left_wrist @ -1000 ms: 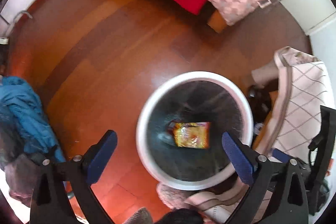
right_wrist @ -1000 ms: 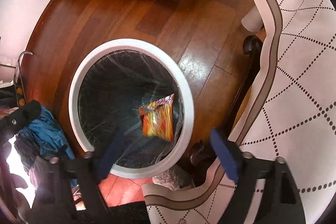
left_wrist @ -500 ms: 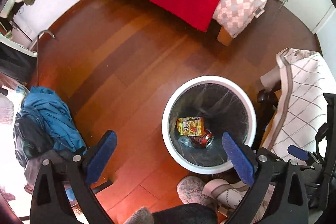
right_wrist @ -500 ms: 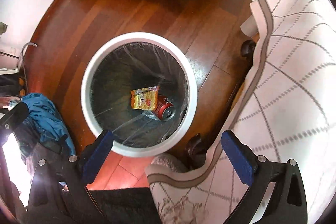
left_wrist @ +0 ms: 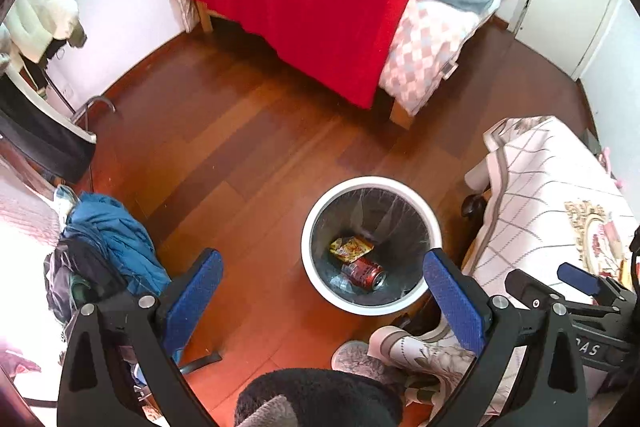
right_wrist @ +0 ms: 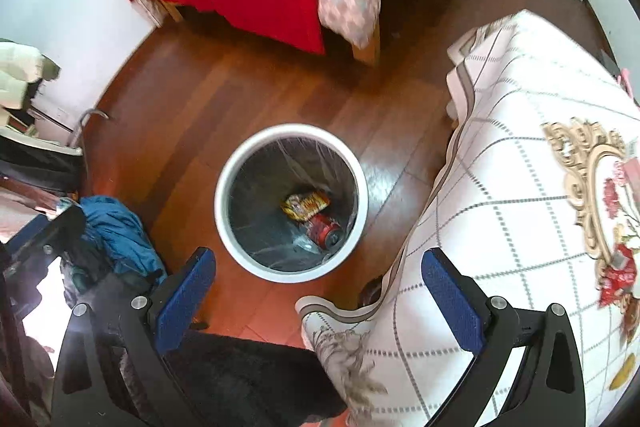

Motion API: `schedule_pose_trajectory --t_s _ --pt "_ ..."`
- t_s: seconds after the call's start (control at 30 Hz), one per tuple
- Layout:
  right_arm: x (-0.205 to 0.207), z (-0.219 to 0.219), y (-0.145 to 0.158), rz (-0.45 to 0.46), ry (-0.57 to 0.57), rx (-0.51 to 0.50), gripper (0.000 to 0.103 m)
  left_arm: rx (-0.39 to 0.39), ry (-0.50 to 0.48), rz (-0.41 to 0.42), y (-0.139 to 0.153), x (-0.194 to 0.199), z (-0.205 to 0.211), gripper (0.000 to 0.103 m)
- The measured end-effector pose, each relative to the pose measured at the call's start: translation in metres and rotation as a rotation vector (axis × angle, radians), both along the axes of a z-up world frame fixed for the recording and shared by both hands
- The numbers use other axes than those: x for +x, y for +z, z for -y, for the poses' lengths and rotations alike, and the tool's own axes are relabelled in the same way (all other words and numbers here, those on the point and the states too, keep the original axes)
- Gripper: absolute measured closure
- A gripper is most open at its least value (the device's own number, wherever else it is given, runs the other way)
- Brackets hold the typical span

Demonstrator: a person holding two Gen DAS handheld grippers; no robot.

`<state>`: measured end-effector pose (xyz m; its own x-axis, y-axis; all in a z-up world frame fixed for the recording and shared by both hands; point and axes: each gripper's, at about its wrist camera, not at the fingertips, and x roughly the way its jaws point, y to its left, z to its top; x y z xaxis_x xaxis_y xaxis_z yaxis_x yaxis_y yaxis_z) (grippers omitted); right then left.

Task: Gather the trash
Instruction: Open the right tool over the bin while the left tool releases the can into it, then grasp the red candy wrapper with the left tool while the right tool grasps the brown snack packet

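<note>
Left gripper point(left_wrist: 320, 297): jaws are standing spread wide, holding nothing. Right gripper point(right_wrist: 318, 297): jaws likewise spread, nothing between the blue pads point(right_wrist: 450, 301). Both are hanging high over the floor point(left_wrist: 240, 155), pointing down at the bin.

White round bin point(left_wrist: 310, 259) is sitting on the wood floor just beside the table point(right_wrist: 520, 187), which is wearing a white checked cloth. A clear liner is showing inside the bin wall. At the bottom, a yellow snack wrapper point(left_wrist: 351, 247) is lying against a red drink can point(left_wrist: 363, 273); the can is lying on its side. Some clear plastic is lying under them, too crumpled to identify.

Judgement: the trash in view is already sitting in the bin, so the open, empty jaws are fitting a moment between drops rather than a grasp. The bin being close to the table is probably keeping the carry short.

Outward: blue jacket point(left_wrist: 116, 239) is lying heaped on a chair to the left; bed point(left_wrist: 320, 15) with red blanket is standing along the far wall. The visible floor is showing no loose litter. Items on the table edge are too blurred to tell whether they are trash.
</note>
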<state>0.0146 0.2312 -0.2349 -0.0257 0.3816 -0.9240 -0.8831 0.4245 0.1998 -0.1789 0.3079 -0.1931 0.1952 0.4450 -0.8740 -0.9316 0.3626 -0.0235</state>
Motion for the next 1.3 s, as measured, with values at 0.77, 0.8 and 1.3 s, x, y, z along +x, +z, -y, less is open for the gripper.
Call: schedule_pose_trajectory --t_s 0.77,0.8,1.3 --pt "0.189 0.274 0.034 -0.059 -0.614 0.066 0.000 -0.061 -0.328 -0.002 -0.020 0.217 0.141 0.001" --pt "0.198 0.283 0.027 -0.052 -0.646 0.045 0.000 -0.080 -0.357 -0.008 -0.028 0.234 0.149 0.001" --pt "0.295 0.367 -0.057 -0.141 -0.845 -0.015 0.011 -0.311 -0.590 0.023 -0.108 0.403 0.206 0.035"
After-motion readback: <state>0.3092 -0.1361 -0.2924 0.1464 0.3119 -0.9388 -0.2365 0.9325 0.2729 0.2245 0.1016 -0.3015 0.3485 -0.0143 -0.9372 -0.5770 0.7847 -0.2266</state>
